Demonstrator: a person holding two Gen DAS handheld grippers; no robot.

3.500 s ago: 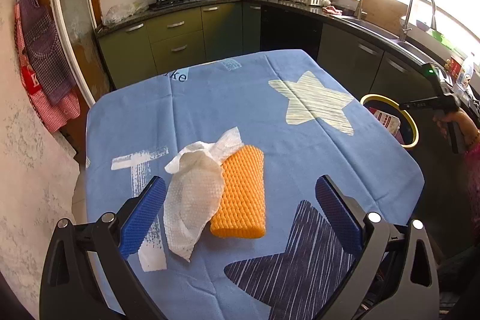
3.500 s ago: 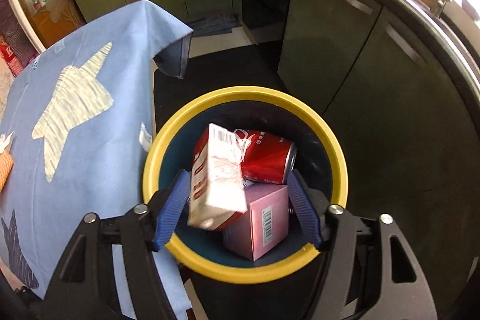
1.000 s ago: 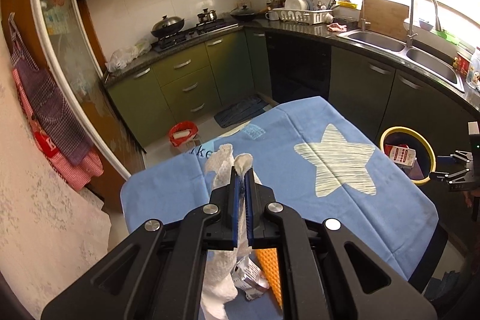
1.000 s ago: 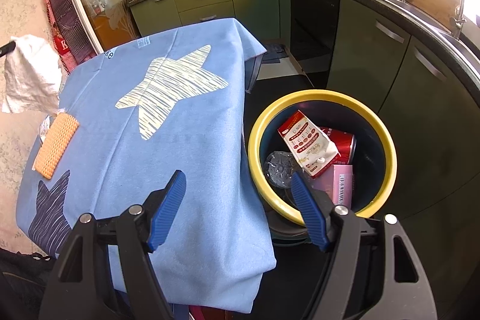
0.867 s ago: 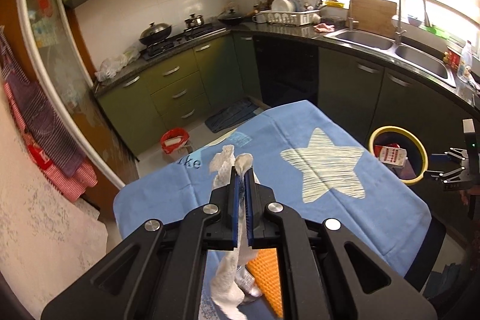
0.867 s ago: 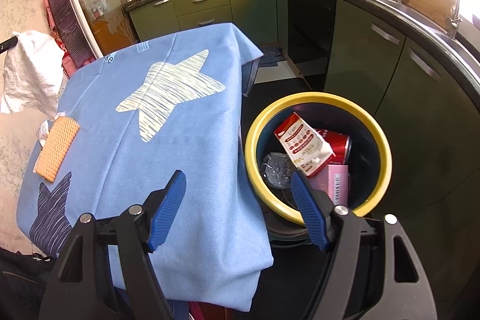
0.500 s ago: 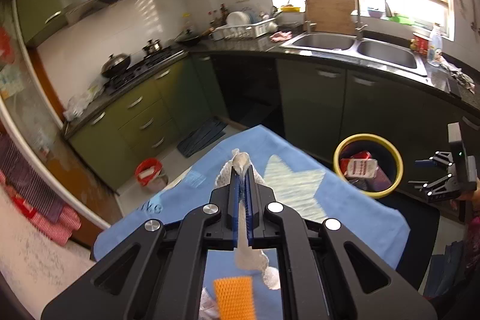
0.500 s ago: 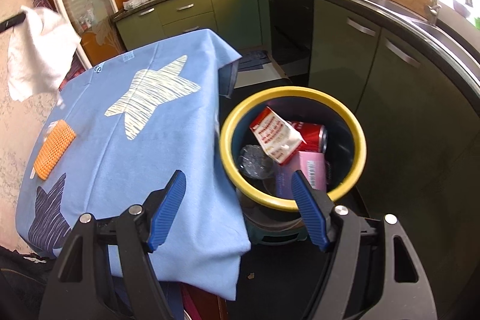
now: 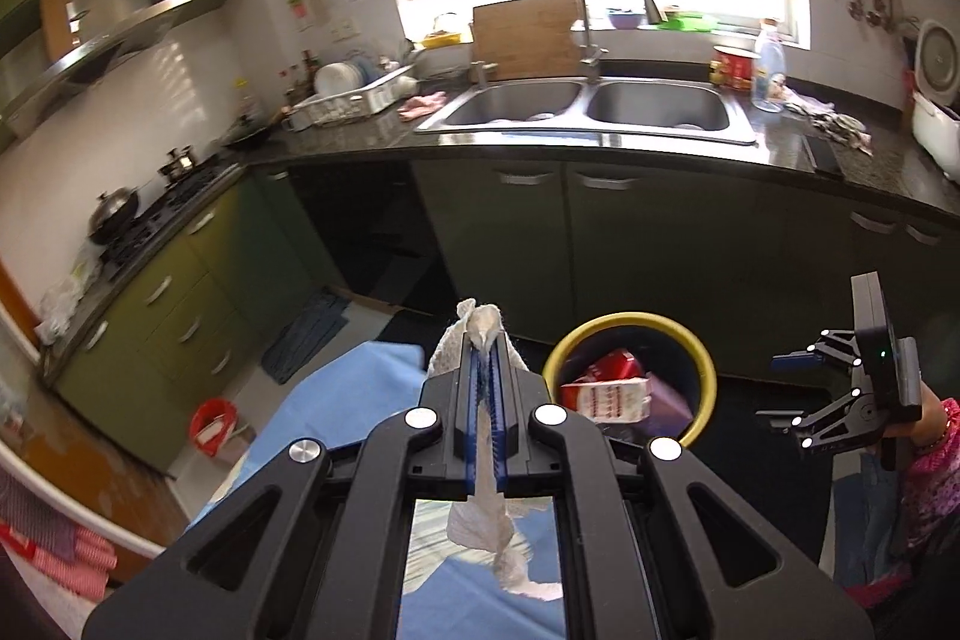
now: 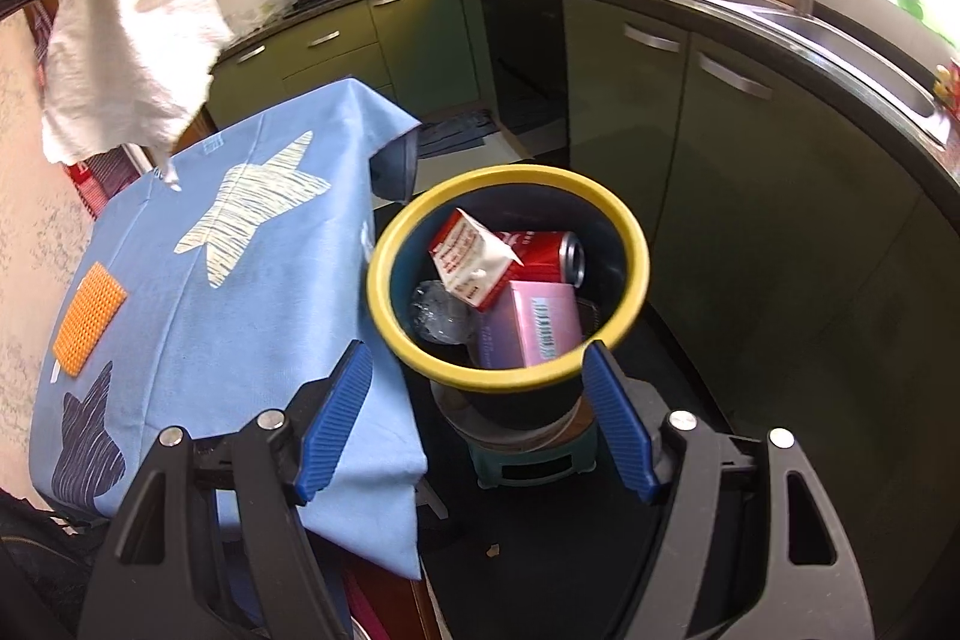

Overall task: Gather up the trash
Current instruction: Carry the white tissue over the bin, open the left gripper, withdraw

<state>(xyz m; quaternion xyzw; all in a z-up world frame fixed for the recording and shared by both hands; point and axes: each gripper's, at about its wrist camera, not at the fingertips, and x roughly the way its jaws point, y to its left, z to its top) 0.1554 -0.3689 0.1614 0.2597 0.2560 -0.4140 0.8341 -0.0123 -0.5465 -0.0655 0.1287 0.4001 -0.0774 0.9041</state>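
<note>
Looking down: we see a table under a blue star-print cloth (image 10: 252,292), the biggest thing in our right wrist view.
Bin: our yellow-rimmed trash bin (image 10: 396,244) stands on the dark floor just beside the table's edge, below the green cabinets.
Bin contents: we make out a red and white carton (image 10: 465,259), a red can (image 10: 549,250), a pink box (image 10: 540,331) and a clear crumpled piece.
Left gripper (image 9: 487,376): we have its blue pads clamped tight on a white paper towel (image 9: 486,526), which hangs in the air above the table, short of the bin.
Right gripper (image 10: 477,418): our fingers stand wide apart with nothing between them, near the bin's rim.
Sponge: we see an orange sponge (image 10: 90,319) lying flat on the cloth.
</note>
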